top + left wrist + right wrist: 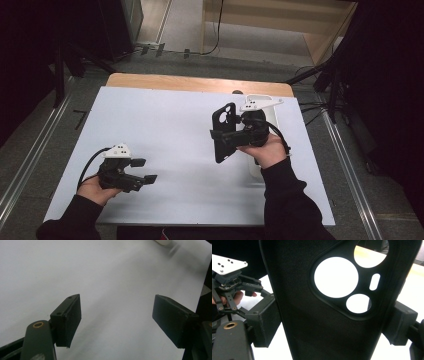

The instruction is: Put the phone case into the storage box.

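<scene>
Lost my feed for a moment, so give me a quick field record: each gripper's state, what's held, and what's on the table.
right gripper: shut on the black phone case, gripped across its width
phone case: lifted upright above the table, camera cutout at top
left gripper: open, holding nothing, over the white sheet
also on table: a white object behind the right hand, partly hidden

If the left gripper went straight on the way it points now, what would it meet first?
Most likely the bare table. The left gripper has its jaws wide apart with nothing between them, and its own view looks down onto plain white surface. A white thing lies far off at the edge.
</scene>
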Tool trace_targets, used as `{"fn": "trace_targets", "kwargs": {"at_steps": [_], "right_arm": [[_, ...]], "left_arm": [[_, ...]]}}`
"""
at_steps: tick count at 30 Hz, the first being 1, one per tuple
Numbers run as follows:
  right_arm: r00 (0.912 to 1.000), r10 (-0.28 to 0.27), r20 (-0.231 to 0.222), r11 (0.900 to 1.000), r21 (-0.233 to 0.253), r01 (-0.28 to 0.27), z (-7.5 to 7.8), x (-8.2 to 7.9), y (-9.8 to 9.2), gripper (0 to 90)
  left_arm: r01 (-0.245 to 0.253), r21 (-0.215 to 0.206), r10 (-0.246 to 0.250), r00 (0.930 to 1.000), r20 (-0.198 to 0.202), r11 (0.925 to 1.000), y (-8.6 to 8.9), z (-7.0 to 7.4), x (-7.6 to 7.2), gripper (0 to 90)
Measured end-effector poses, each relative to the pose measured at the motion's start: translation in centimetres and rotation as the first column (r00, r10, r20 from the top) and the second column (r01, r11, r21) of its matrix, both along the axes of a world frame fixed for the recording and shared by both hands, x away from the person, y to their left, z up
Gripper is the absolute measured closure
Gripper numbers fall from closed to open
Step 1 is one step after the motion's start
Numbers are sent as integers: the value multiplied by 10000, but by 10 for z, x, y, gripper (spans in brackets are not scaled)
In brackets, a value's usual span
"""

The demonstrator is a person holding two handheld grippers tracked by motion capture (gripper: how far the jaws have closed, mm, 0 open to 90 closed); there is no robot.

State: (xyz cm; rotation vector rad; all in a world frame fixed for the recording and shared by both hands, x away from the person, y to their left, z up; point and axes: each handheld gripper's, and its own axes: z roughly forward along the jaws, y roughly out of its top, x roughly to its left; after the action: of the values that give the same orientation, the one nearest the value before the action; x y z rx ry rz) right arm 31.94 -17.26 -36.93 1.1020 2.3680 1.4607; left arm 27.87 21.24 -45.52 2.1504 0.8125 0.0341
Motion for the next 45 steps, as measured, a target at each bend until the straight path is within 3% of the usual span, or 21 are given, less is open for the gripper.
{"fn": "trace_targets", "kwargs": {"at_steps": [11,20,31,45], "right_arm": [[9983,-576,41,9983,-11,576,3,2,-21,131],[9901,-1391,165,9903,16,1391,5,4,-43,131],[9716,-2351,266,9719,192,2347,10,2,-70,131],[9359,-3505,369,9365,-28,3508,9,19,-86,131]], "left_arm": [[-20,12,20,10000,-48,10000,1,0,1,230],[48,6,-48,9999,-91,10000,0,-1,2,230],[-59,9,60,9999,-88,10000,2,-1,4,230],[-157,88,158,9998,-104,9998,3,-1,5,230]]}}
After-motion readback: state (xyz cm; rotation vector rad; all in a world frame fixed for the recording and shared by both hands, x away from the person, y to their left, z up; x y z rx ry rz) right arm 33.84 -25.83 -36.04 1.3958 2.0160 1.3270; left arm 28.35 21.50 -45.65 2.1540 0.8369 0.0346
